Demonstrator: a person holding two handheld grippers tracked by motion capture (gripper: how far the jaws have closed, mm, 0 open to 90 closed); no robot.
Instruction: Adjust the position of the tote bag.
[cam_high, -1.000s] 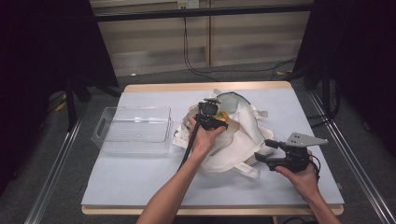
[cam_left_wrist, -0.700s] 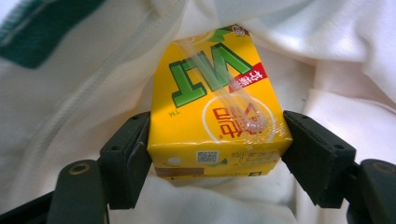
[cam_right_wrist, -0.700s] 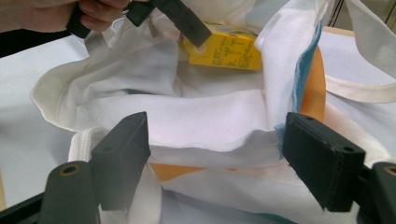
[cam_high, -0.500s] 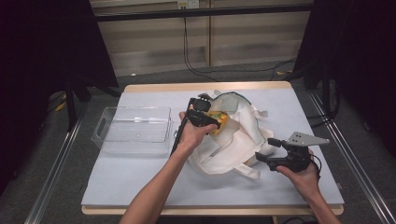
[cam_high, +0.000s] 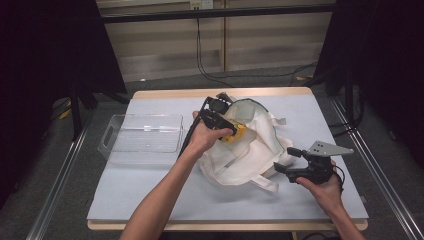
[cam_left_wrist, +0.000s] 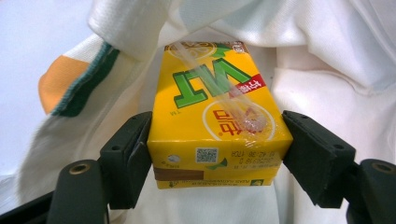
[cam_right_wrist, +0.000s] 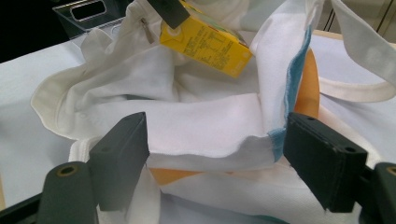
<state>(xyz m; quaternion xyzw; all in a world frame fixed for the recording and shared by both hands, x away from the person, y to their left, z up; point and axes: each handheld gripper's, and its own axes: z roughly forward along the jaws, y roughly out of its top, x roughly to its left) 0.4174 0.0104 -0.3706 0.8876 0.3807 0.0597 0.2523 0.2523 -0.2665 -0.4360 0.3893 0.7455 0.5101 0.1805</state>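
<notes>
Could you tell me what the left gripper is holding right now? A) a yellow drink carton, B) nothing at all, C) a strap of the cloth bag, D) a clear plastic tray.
A: the left gripper has its jaws clamped on the sides of a yellow drink carton, held over the white cloth bag.

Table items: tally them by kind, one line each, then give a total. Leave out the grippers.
Yellow drink carton: 1, clamped in the left gripper
White cloth bag: 1
Clear plastic bin: 1
Total: 3
</notes>
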